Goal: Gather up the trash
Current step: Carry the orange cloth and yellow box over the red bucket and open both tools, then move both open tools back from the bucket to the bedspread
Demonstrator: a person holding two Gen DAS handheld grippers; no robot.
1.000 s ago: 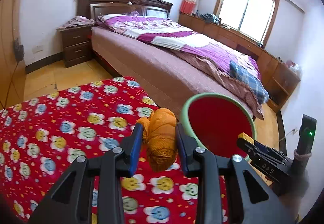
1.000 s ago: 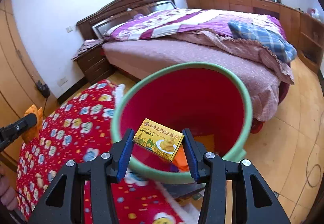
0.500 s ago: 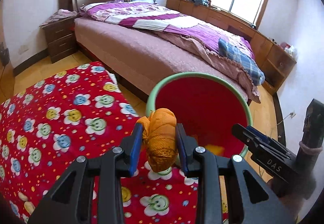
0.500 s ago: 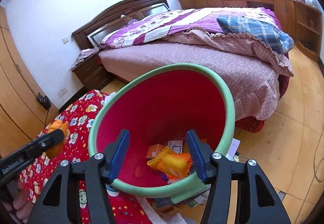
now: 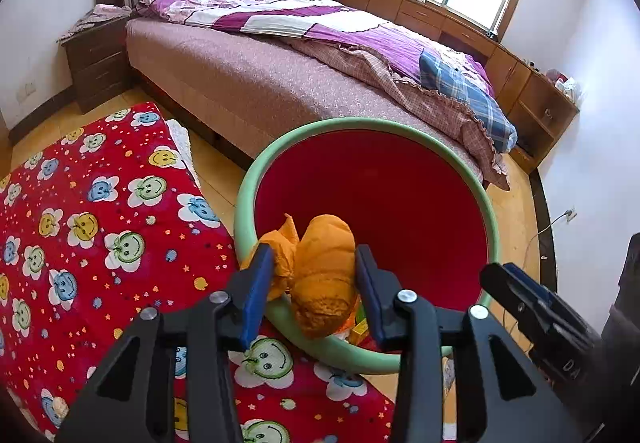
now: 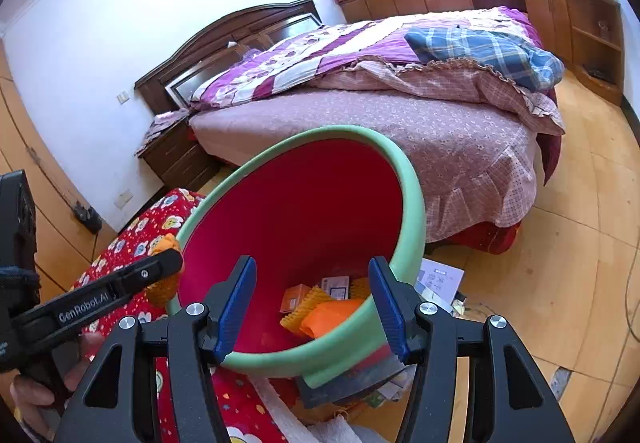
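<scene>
Between left tool [image 5: 314,289] pads: orange wad [image 5: 324,275].

We see the bin [image 5: 490,211] on the floor betw. the patterned mat [image 5: 100,227] at left and the bed [image 5: 280,83] behind. Left gripper [image 5: 314,285] hangs over the bin's near rim w/ a crumpled wad [image 5: 324,275] between its fingers; right gripper [image 6: 312,303] sits at the rim opp. side (nothing betw. its fingers). Boxes and scraps [image 6: 320,303] lie in the bin's bottom; papers [image 6: 440,279] on floor beside it. Nightstand [image 5: 96,63] left of bed.
</scene>
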